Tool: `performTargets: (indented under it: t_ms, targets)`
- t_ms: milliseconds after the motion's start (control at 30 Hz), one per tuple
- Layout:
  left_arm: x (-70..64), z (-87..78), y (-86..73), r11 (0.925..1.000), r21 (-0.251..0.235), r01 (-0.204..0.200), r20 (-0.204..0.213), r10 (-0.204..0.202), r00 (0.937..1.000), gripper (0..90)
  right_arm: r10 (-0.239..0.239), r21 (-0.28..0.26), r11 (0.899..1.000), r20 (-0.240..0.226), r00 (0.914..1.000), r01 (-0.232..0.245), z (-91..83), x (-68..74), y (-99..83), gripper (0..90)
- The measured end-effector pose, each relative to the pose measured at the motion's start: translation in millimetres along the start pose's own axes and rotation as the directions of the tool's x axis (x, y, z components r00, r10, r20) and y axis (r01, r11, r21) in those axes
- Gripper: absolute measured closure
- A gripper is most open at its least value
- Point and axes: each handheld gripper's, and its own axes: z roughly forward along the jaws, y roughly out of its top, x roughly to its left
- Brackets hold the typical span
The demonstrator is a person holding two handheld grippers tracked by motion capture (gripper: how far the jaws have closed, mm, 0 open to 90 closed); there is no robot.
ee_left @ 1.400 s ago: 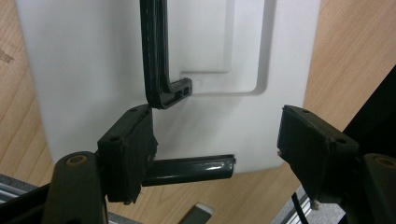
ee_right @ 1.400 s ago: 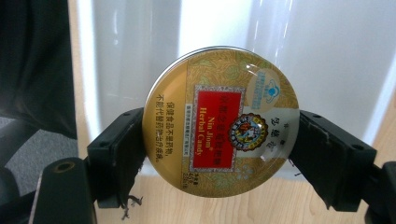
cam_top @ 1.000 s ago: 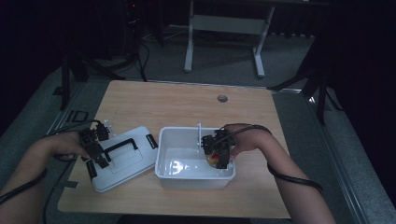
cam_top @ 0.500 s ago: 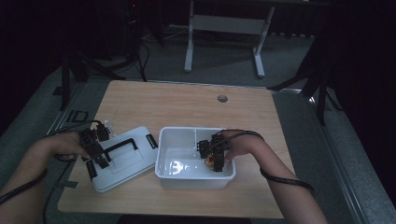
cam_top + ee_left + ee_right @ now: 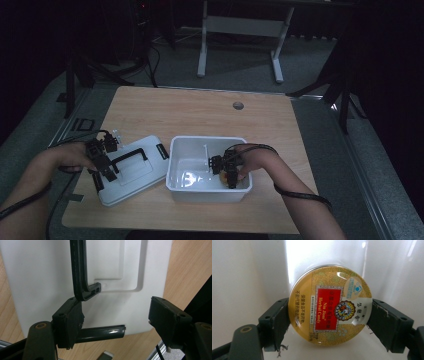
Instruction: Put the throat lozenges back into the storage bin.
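High view. I see a white bin (image 5: 190, 150) open on the wooden bench (image 5: 200, 112), its white lid (image 5: 135, 170) lying flat just beside it on the left, black handle (image 5: 129, 156) up. My right tongs (image 5: 227, 175) are down inside the bin at its near right corner, with something orange between them; too small here to read. My left tongs (image 5: 102, 165) sit over the lid's left part. A small round hole (image 5: 238, 105) marks the far side of the bench. The floor beyond is dim, with a grey stand (image 5: 240, 30) on it.

Left gripper view. I see the left tongs (image 5: 115, 320) spread wide and holding nothing. The lid (image 5: 45, 270) lies under them. The handle (image 5: 80, 270) is folded flat against it, and one end sits just beside the left jaw pad. A black latch bar (image 5: 100, 333) sticks out at the lid's edge, between the jaws. Bare bench (image 5: 190, 262) shows to the right.

Right gripper view. This gives me what the high view cannot: the orange thing is a round yellow tin (image 5: 330, 303) with a red label reading "Nin Jiom Herbal Candy". My right tongs (image 5: 328, 322) are closed on its rim, pads touching both sides. The white bin wall (image 5: 249, 270) stands behind it. I cannot tell whether the tin touches the bin floor.
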Motion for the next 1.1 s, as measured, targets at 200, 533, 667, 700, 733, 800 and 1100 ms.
performTargets:
  t_ms: [200,533,667,700,733,800,1100]
  targets:
    - [0.0,-0.2,0.9,1.0,0.0,-0.003,0.0,0.003,1.0,26.8,0.027,0.003,1.0,-0.039,0.9989,-0.027,1.4,-1.5,0.8,19.4]
    - [0.0,0.5,0.7,1.0,-0.004,-0.005,-0.002,0.005,1.0,26.8,0.033,-0.068,0.997,0.0,0.9995,-0.033,-18.6,0.1,-5.7,17.1]
    - [0.1,1.5,1.2,1.0,-0.001,-0.006,-0.003,0.006,1.0,26.8,0.043,-0.124,0.991,0.027,0.9987,-0.04,-37.8,4.4,-13.4,16.2]
    - [0.0,1.6,1.4,1.0,-0.002,-0.006,-0.004,0.006,1.0,26.7,0.036,-0.143,0.989,0.035,0.9987,-0.031,-43.1,4.4,-15.9,15.1]
    - [0.0,1.6,1.6,1.0,-0.001,-0.006,-0.004,0.006,1.0,26.7,0.044,-0.158,0.987,0.04,0.9982,-0.038,-48.5,5.5,-18.7,13.8]
    - [0.0,1.4,1.8,1.0,-0.002,-0.007,-0.004,0.007,1.0,26.7,0.049,-0.186,0.982,0.032,0.9982,-0.043,-61.0,7.2,-25.8,12.0]
    - [-0.6,-1.5,-0.5,1.0,-0.004,-0.007,-0.01,0.007,0.9999,26.7,0.089,-0.284,0.956,0.07,0.9935,-0.066,-107.2,14.6,-72.6,12.9]
